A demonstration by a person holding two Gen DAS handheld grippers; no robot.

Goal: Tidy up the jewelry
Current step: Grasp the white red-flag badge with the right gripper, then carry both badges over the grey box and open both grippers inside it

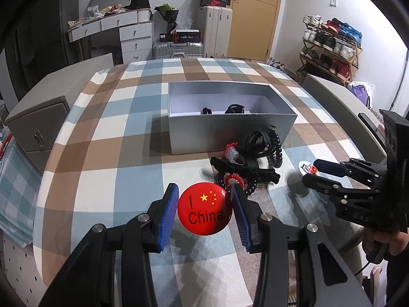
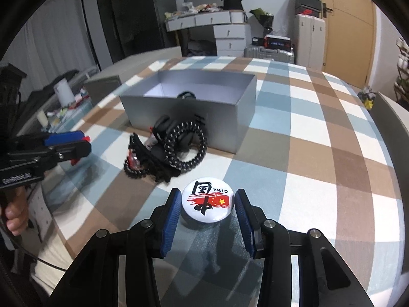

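Note:
My left gripper is open with a round red "I China" badge lying on the tablecloth between its blue pads, not clamped. My right gripper is open around a round white "China" badge, also lying on the table. A pile of black hair ties, clips and red pieces lies between the badges, in front of an open silver box. The box holds two black items. The pile and the box also show in the right wrist view.
The table has a blue, brown and white checked cloth. A grey cabinet stands left of the table. A white dresser, suitcases and a shoe rack line the room behind.

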